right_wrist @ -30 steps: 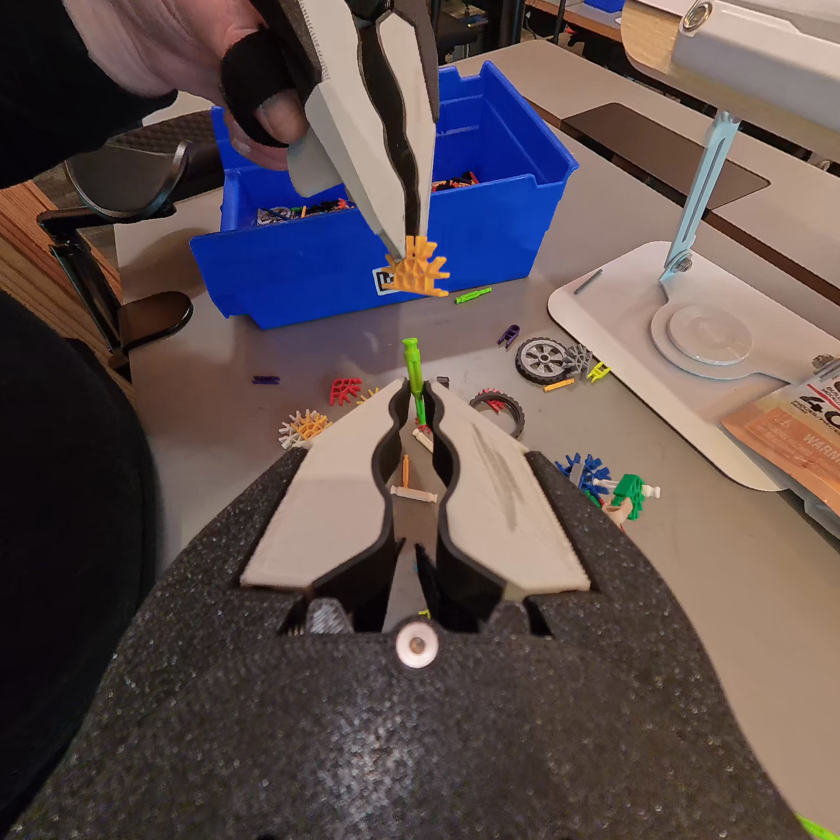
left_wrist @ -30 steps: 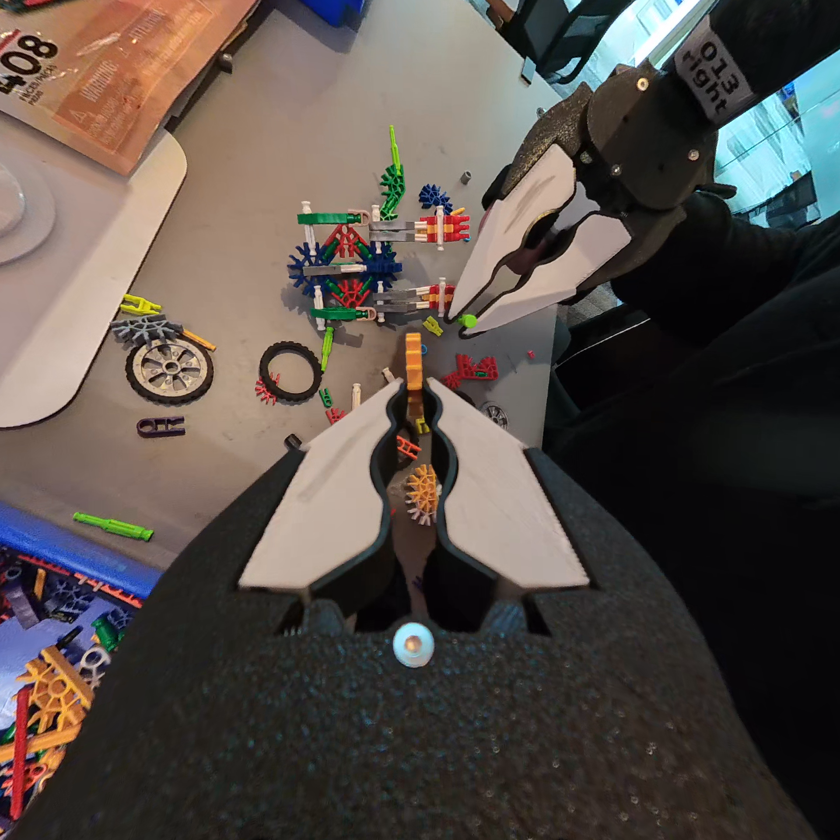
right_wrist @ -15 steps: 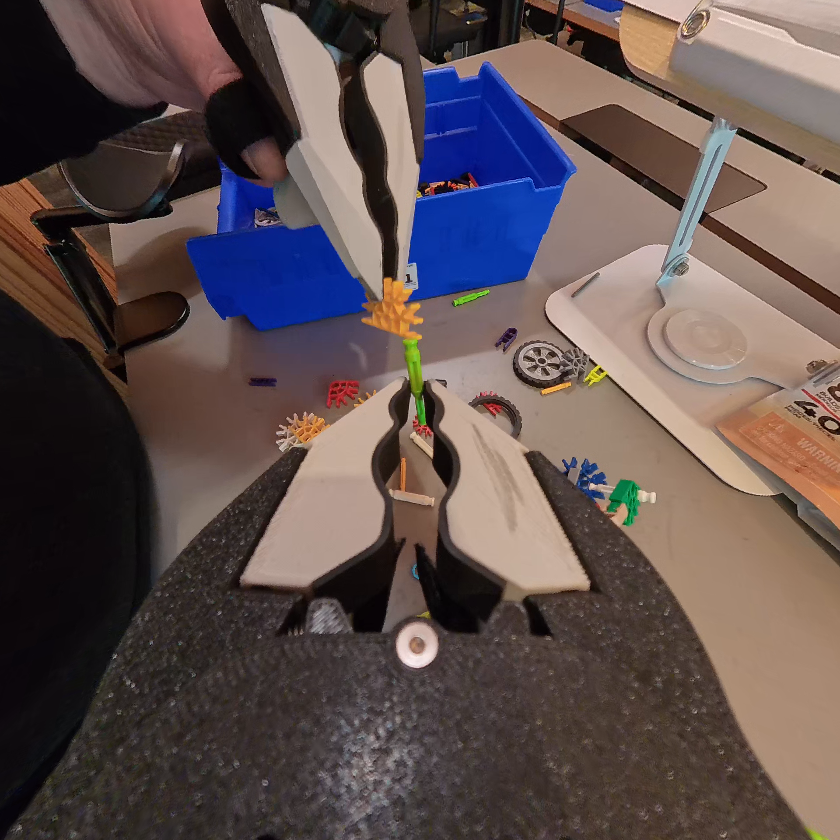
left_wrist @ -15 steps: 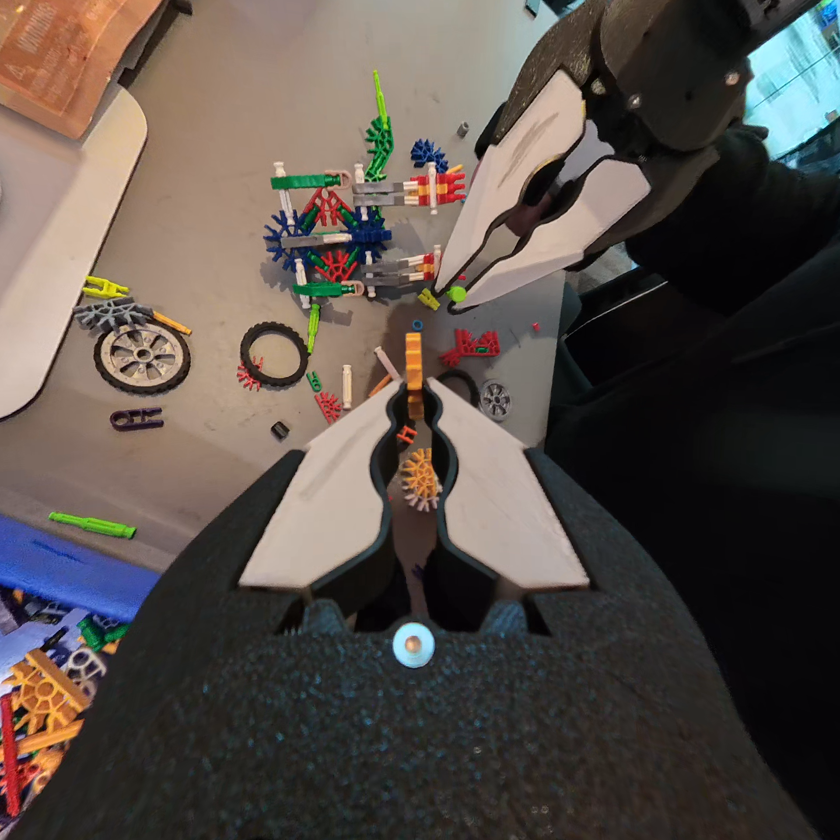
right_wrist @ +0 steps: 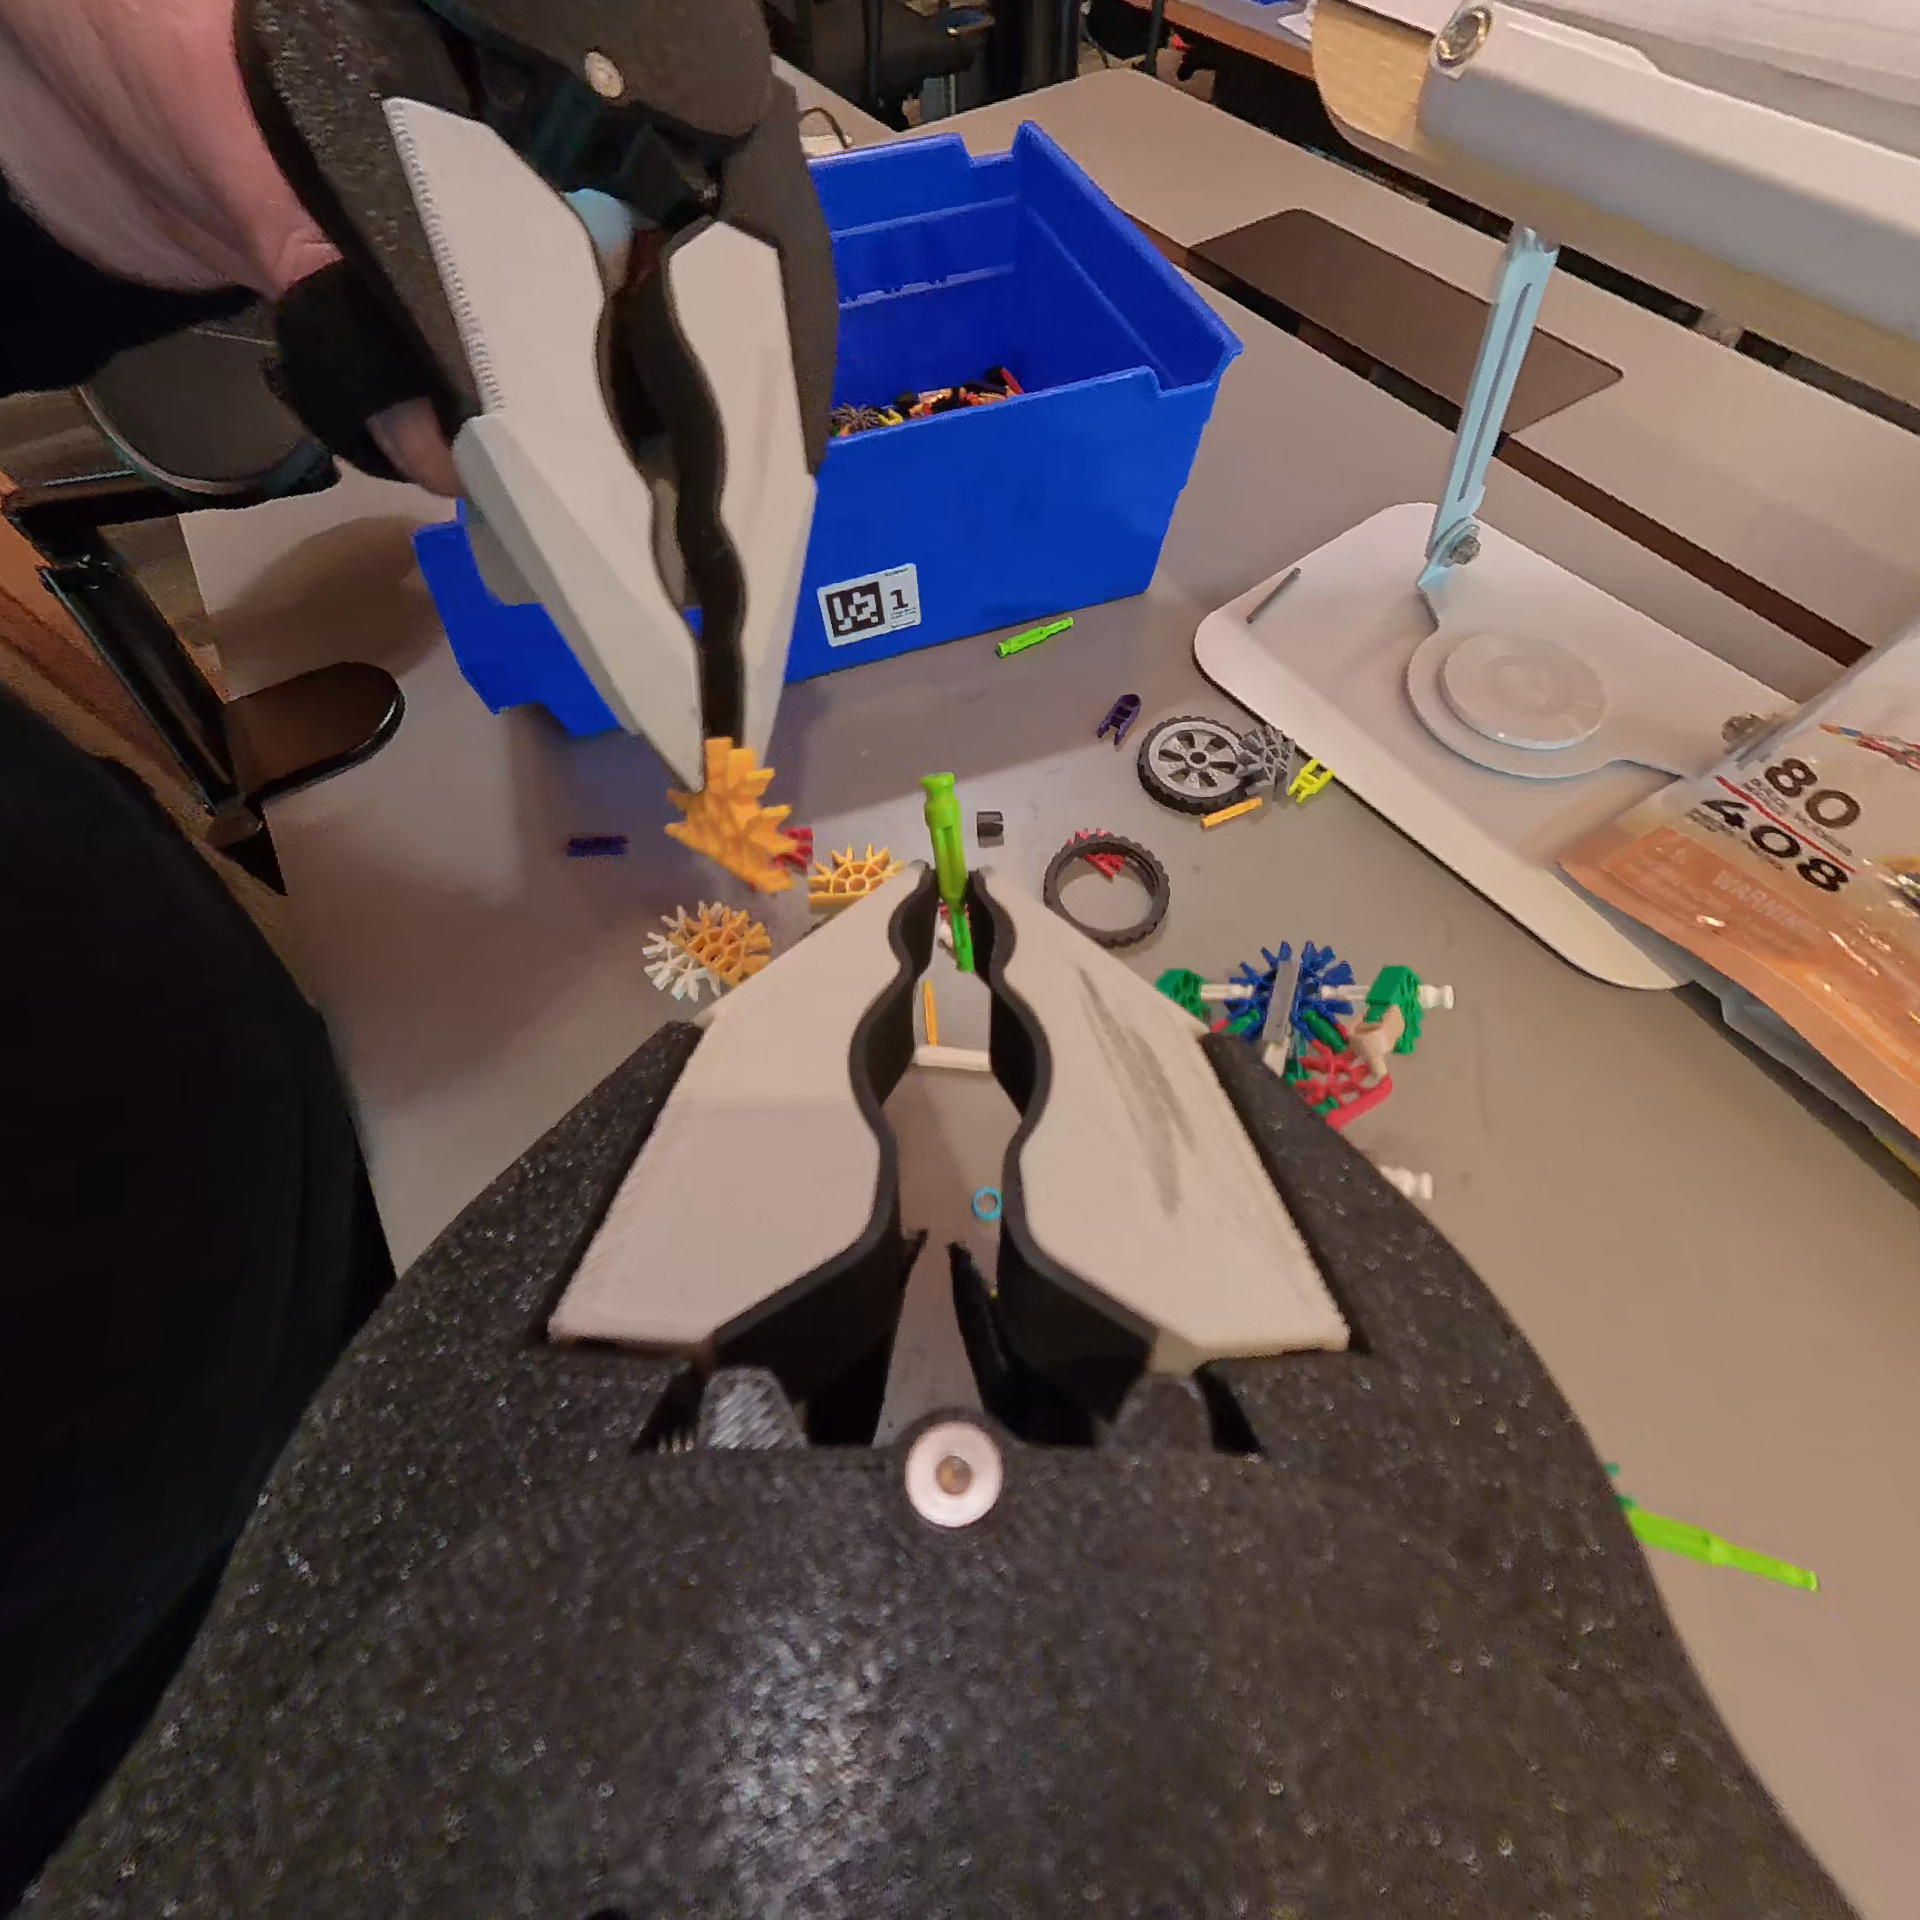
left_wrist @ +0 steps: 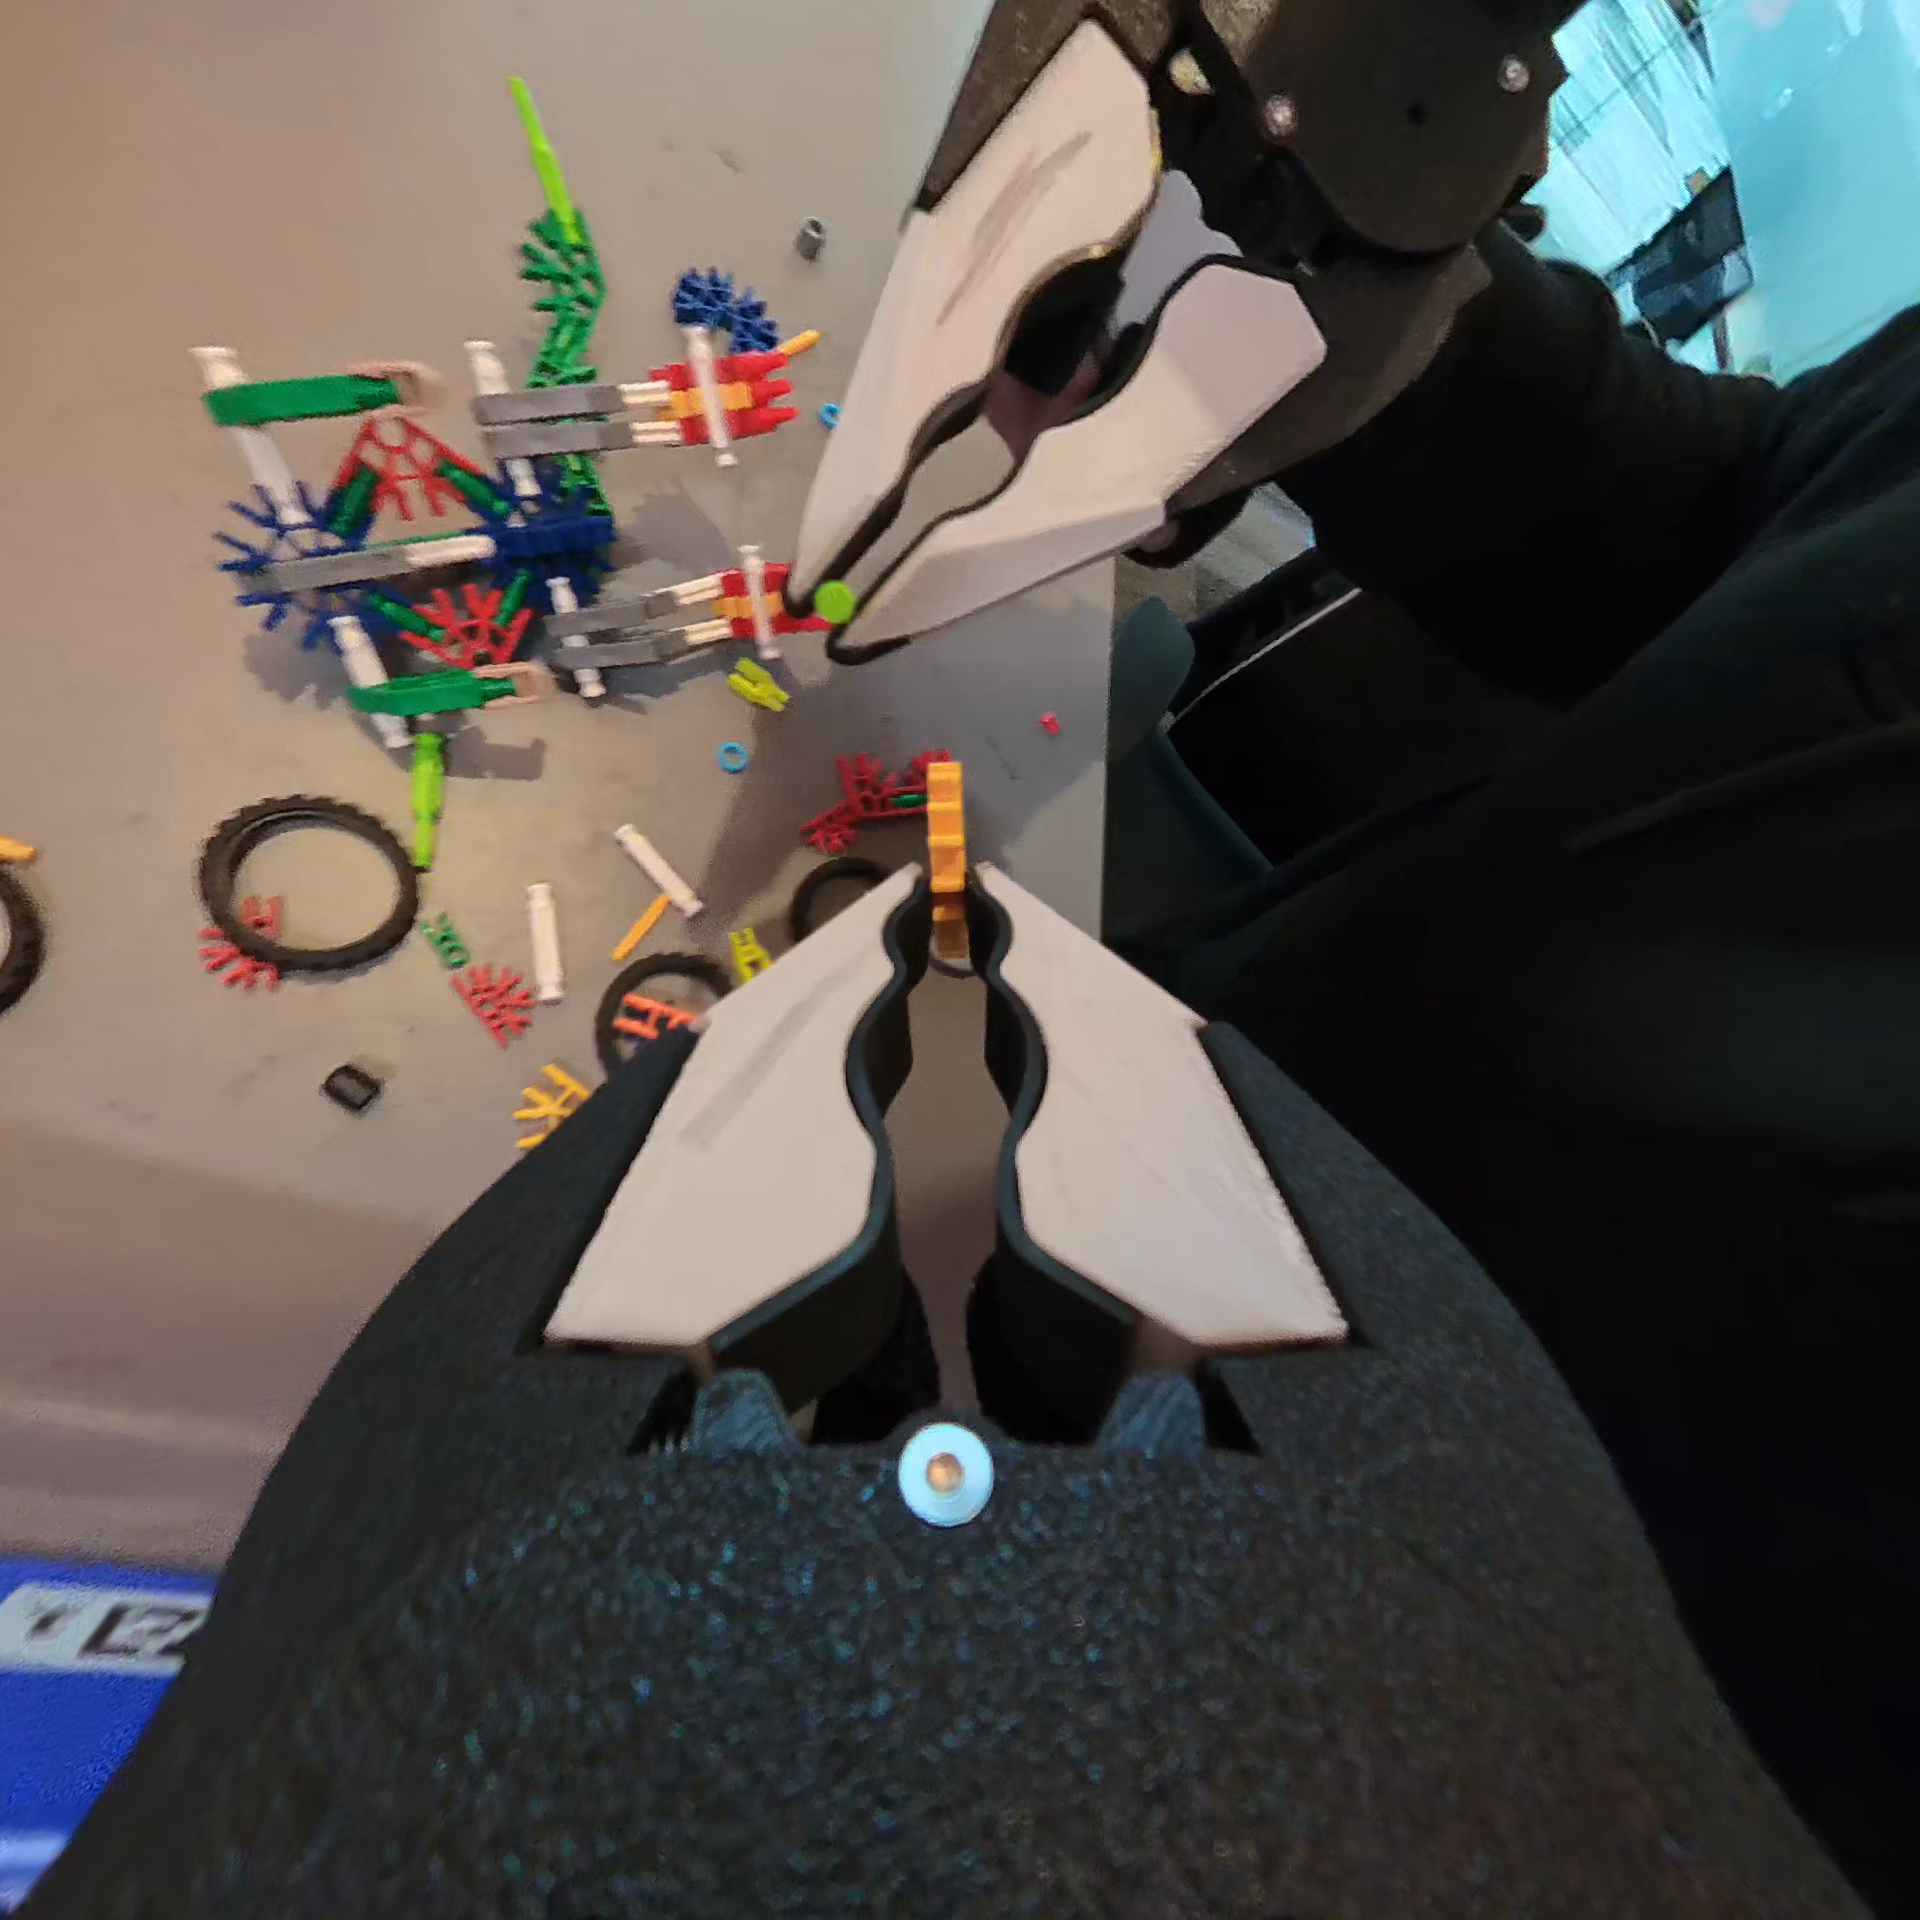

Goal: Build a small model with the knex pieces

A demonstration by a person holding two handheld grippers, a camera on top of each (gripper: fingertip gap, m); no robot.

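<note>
Orange connector (left_wrist: 944,844) pinched in left gripper (left_wrist: 948,883); right gripper (right_wrist: 948,894) clamps green rod (right_wrist: 948,862); blue bin (right_wrist: 1029,488) holds mixed pieces.

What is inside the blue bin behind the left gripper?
The blue bin holds small construction pieces, black, red and yellow, near its right wall. The left gripper covers the rest of its inside.

Even, fairly bright indoor light falls from above on the grey worktop (left_wrist: 156,260), casting soft shadows beside the built model (left_wrist: 447,520), while both wide-angle views bend strongly toward their edges and motion blur smears the blue bin (left_wrist: 62,1704) below the model.
</note>
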